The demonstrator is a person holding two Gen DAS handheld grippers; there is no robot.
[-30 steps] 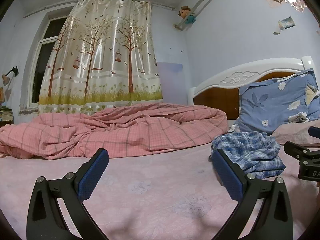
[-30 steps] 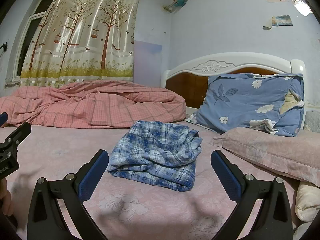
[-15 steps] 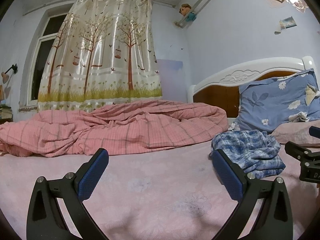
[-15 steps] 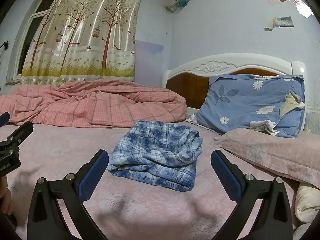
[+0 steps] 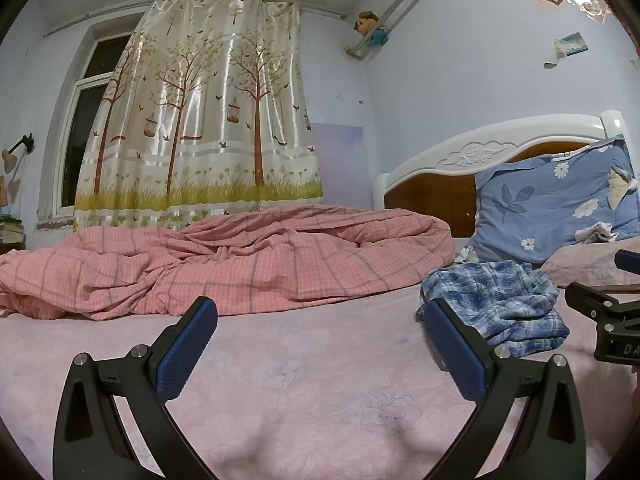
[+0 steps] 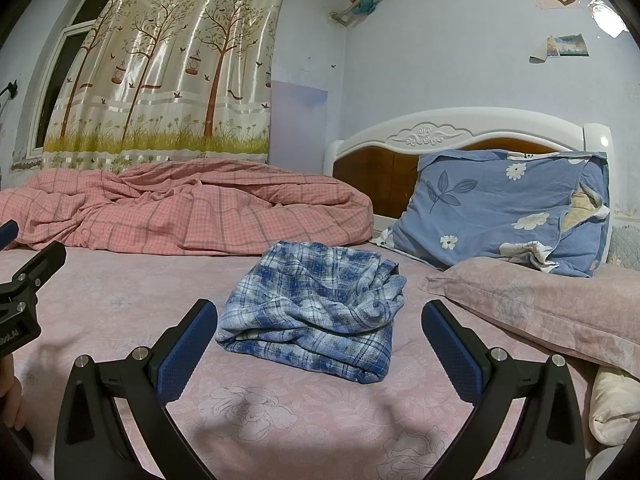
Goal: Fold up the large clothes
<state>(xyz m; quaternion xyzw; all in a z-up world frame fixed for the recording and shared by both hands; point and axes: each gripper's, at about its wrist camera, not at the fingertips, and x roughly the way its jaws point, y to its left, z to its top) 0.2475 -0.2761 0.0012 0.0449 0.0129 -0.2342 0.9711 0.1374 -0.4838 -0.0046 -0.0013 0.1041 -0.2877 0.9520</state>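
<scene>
- One blue plaid garment, bunched on the bed sheet
- One pink checked quilt
- Two pillows: one blue flowered pillow, one pink pillow
- One tree-print curtain
- One white headboard
- Two grippers: left gripper, right gripper, two blue-padded fingers each

Left gripper and right gripper gape empty.
</scene>
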